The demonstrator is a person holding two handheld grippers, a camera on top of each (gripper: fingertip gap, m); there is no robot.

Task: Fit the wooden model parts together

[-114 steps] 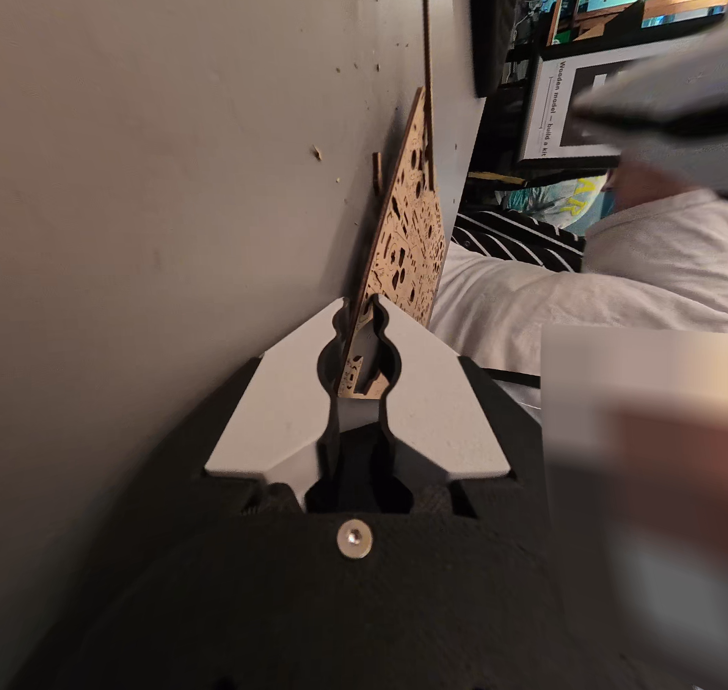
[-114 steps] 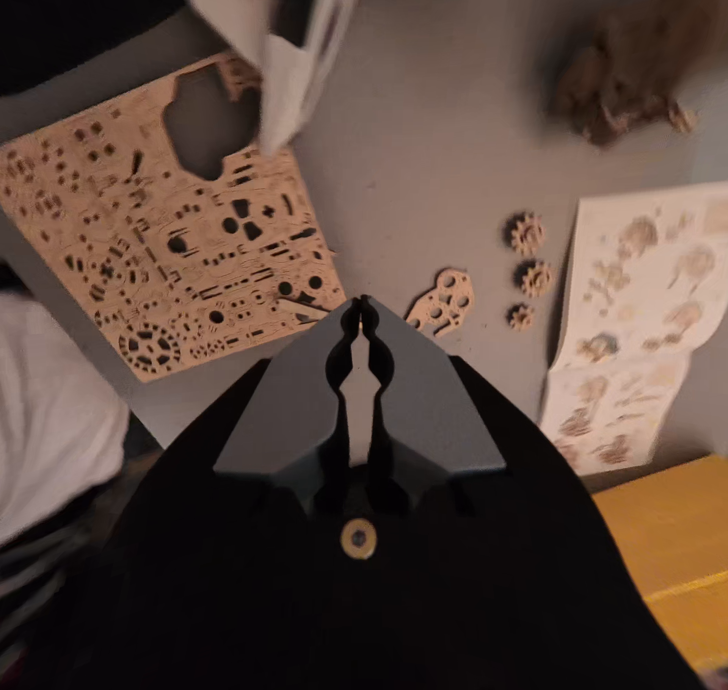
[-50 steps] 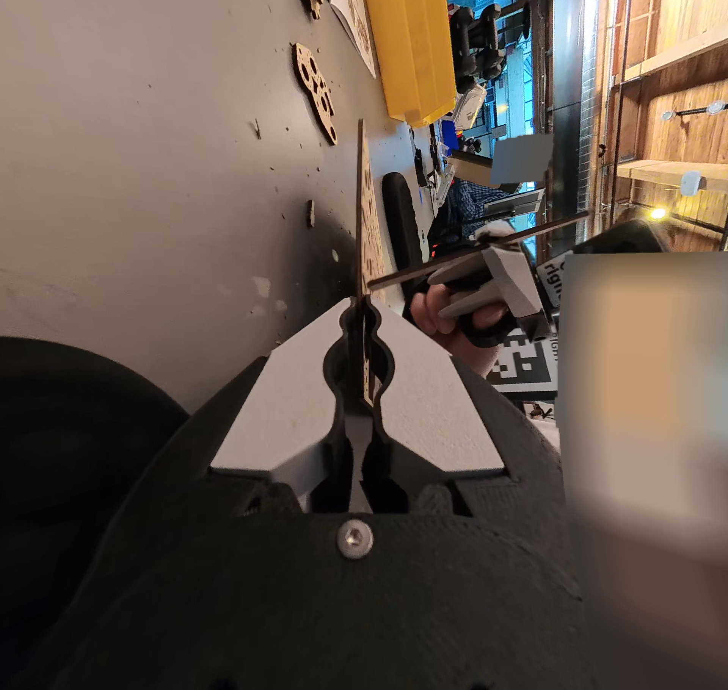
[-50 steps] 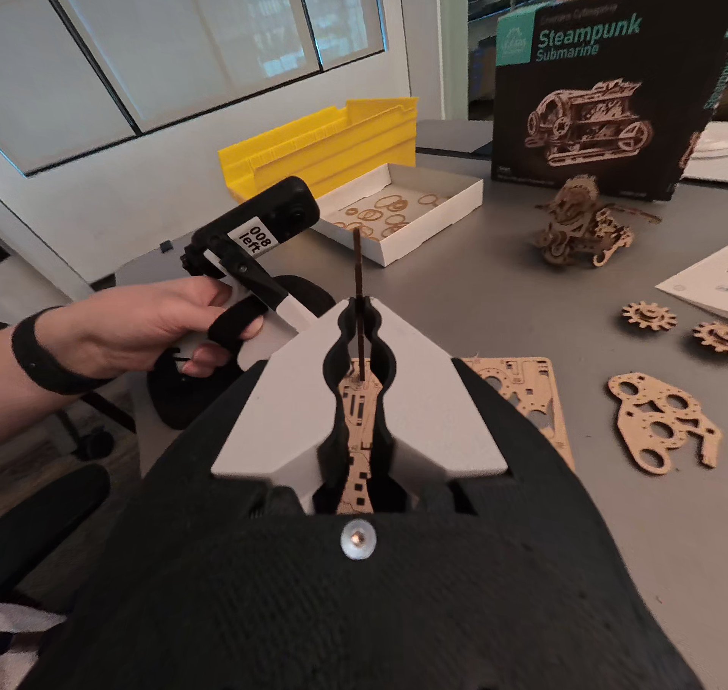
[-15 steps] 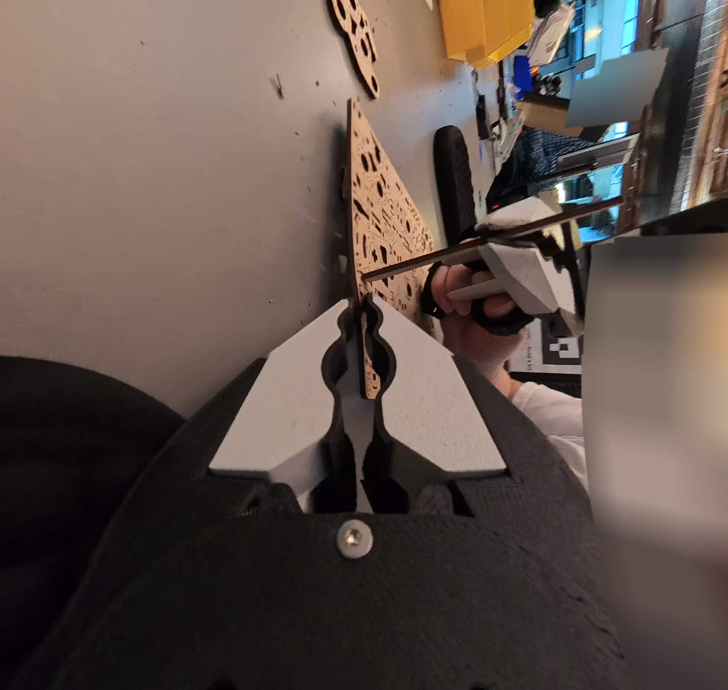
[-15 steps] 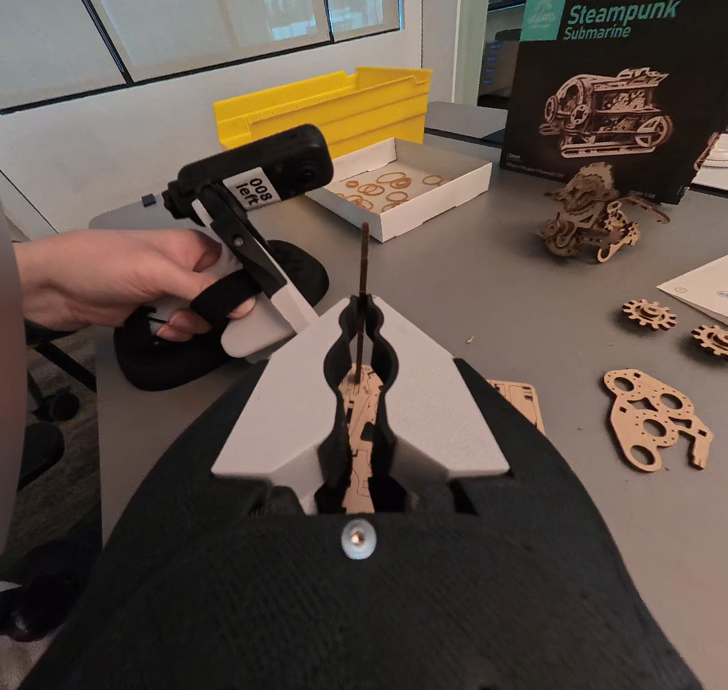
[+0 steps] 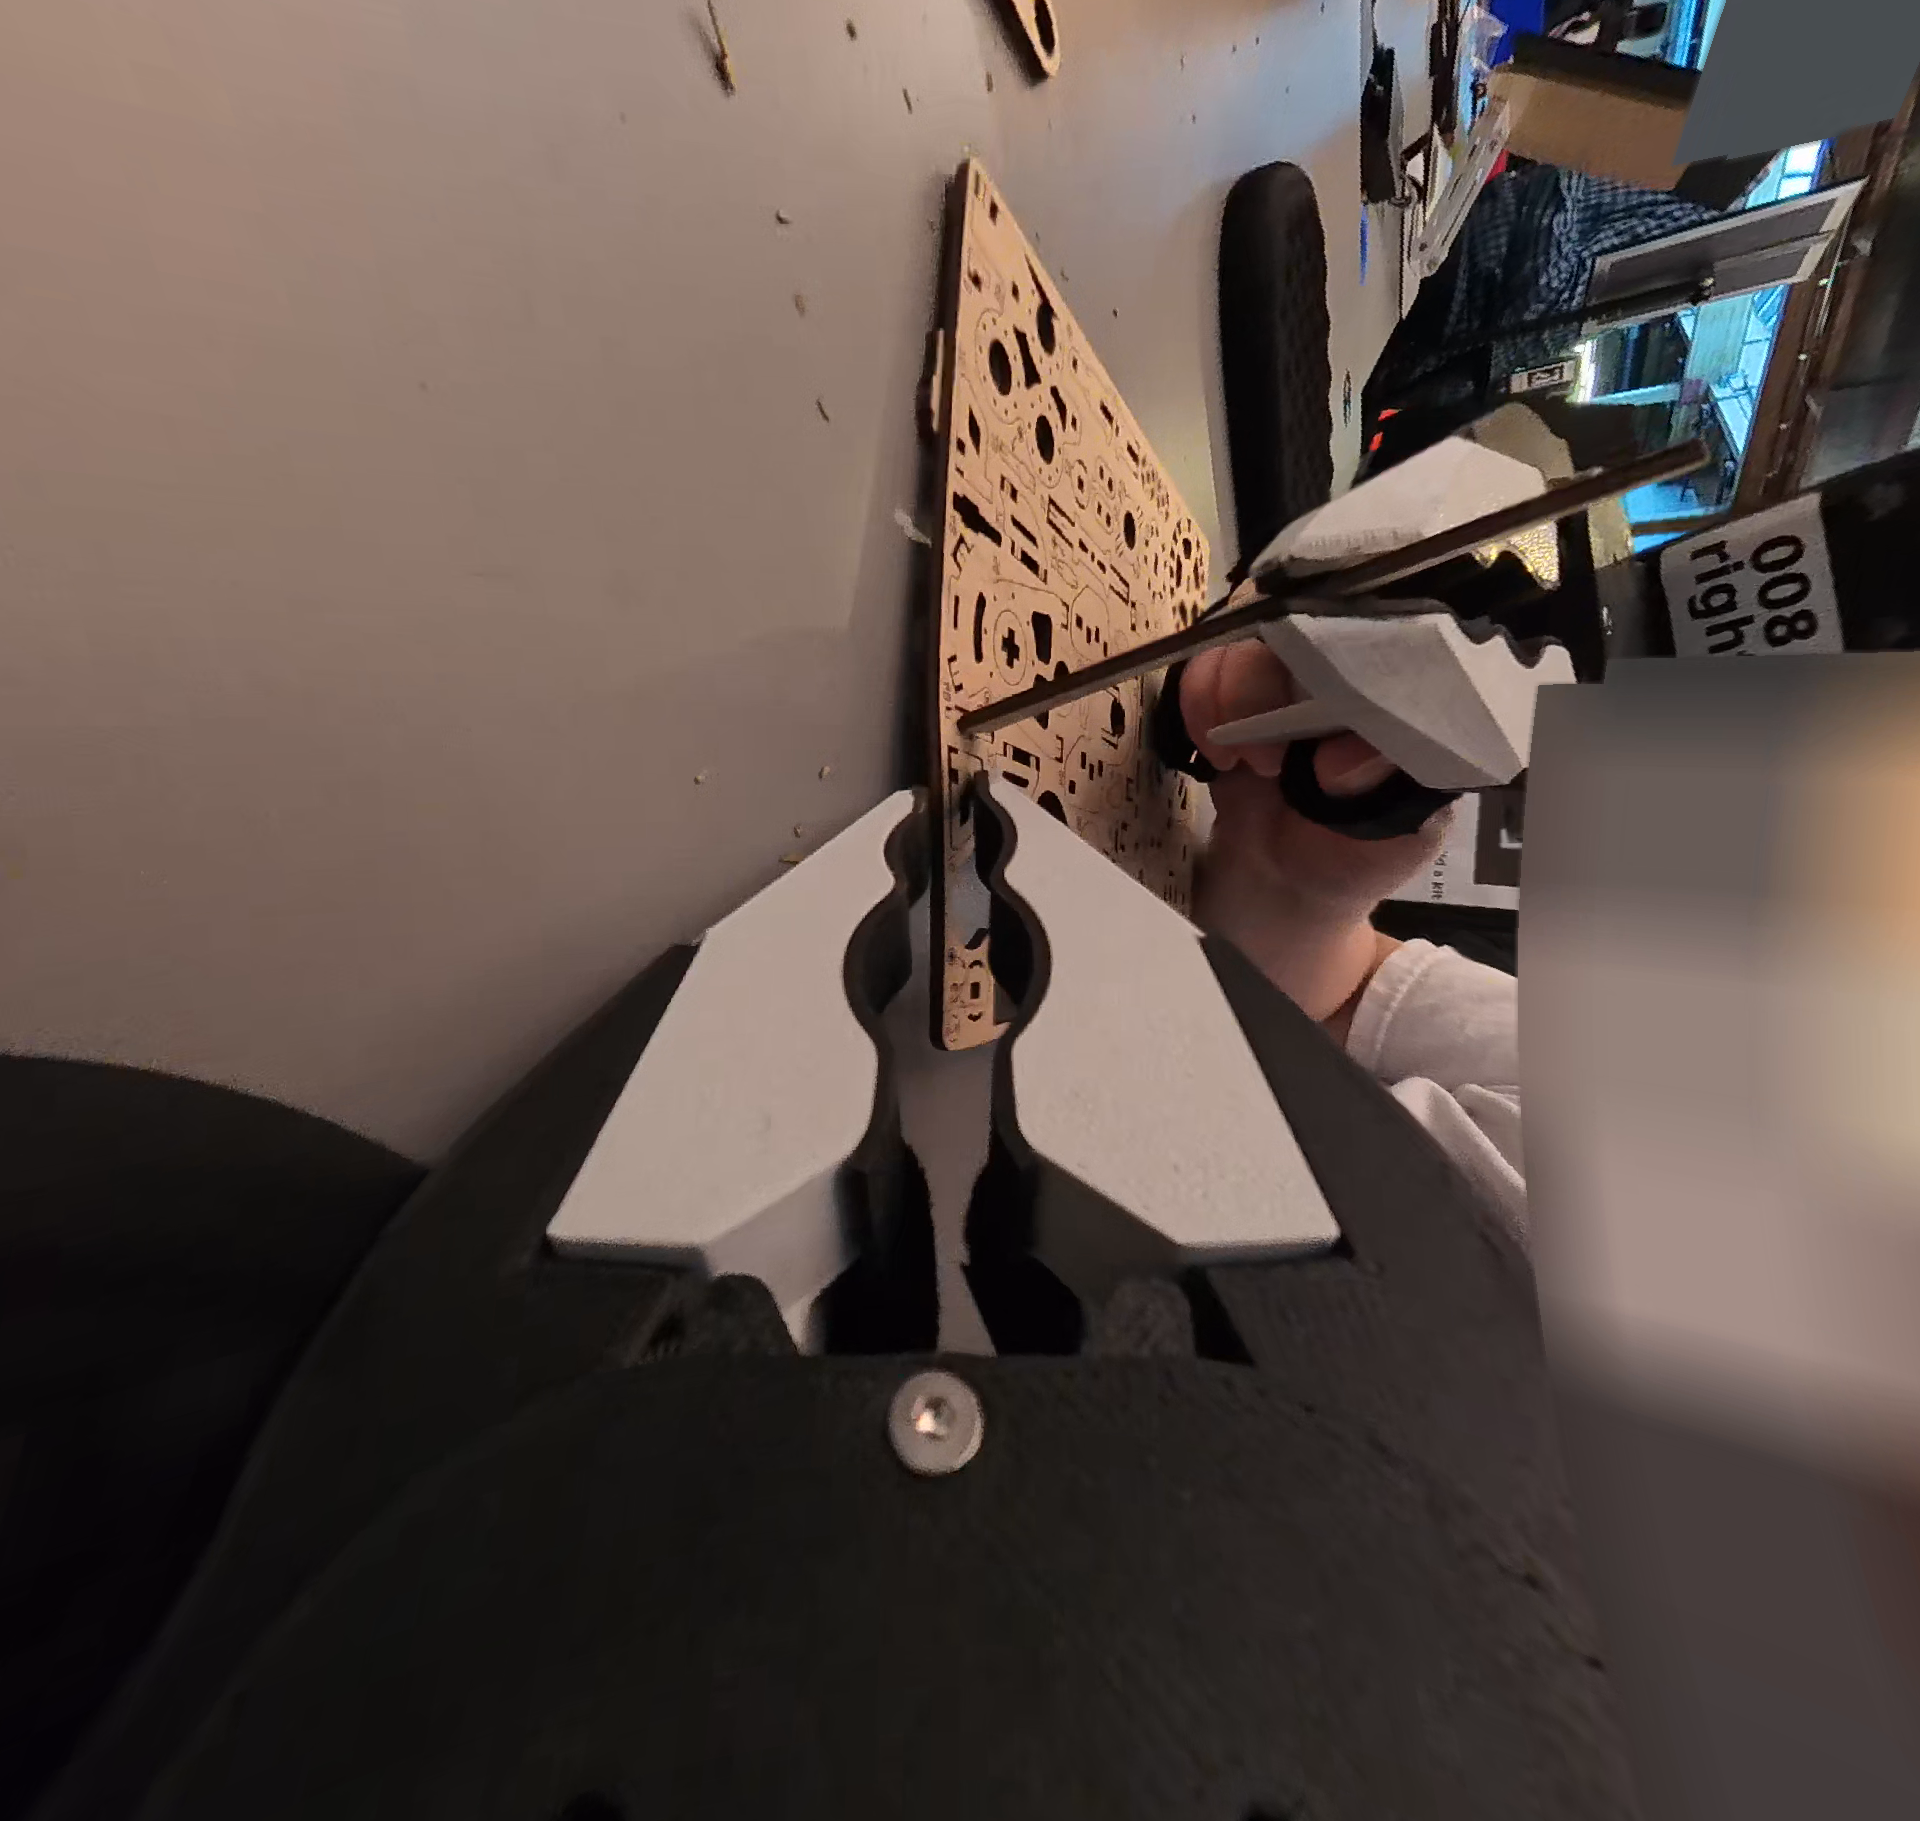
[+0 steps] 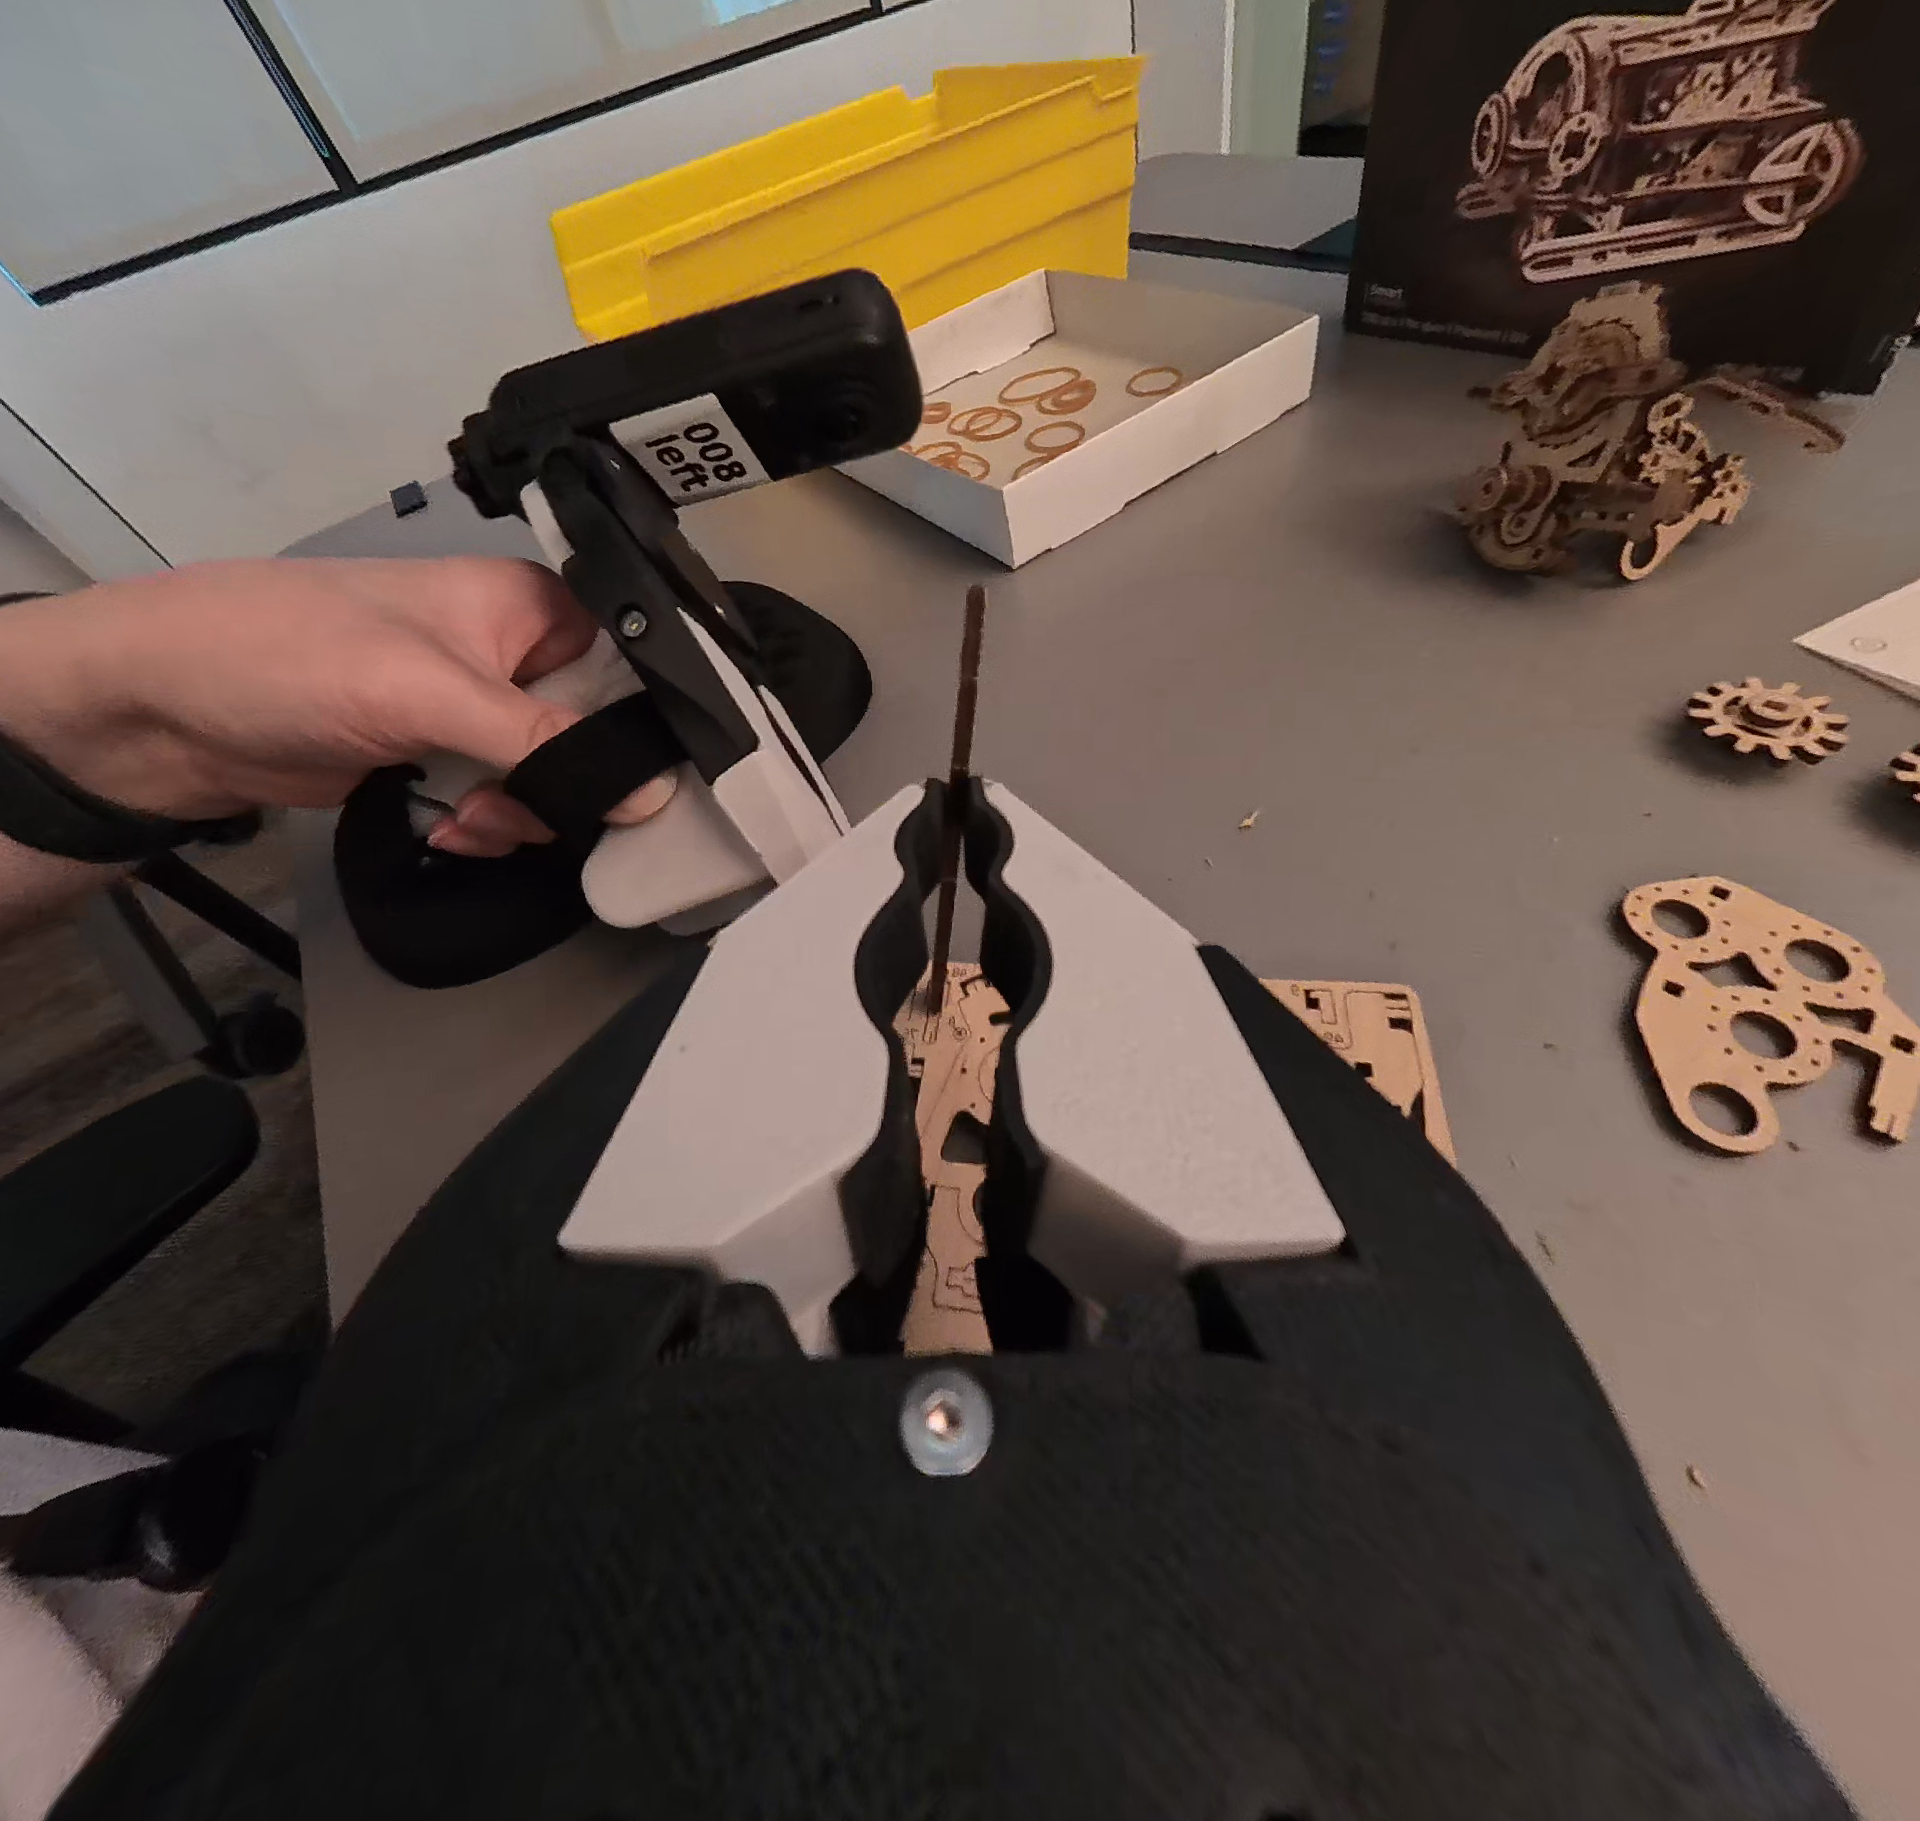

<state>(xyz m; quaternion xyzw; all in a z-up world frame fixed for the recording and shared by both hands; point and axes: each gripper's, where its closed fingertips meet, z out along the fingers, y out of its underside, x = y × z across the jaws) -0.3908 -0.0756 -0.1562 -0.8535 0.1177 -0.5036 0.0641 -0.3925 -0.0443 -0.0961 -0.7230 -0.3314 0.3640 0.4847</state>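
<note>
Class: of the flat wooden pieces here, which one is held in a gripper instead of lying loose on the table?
The laser-cut parts sheet, clamped at its corner by the left gripper; the perforated plate and gear lie loose.

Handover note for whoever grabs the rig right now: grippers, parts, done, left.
Left hand-held gripper: shut on the edge of the laser-cut parts sheet, holding it against the grey table.
Right hand-held gripper: shut on a thin dark wooden stick, its lower tip touching the sheet's face.
Loose on the table: perforated plate, gear, partly built model, white tray of rubber bands.
Done: both pieces gripped, stick tip on the sheet.
Left: what the stick does there is unclear; no joint visible yet.
</note>
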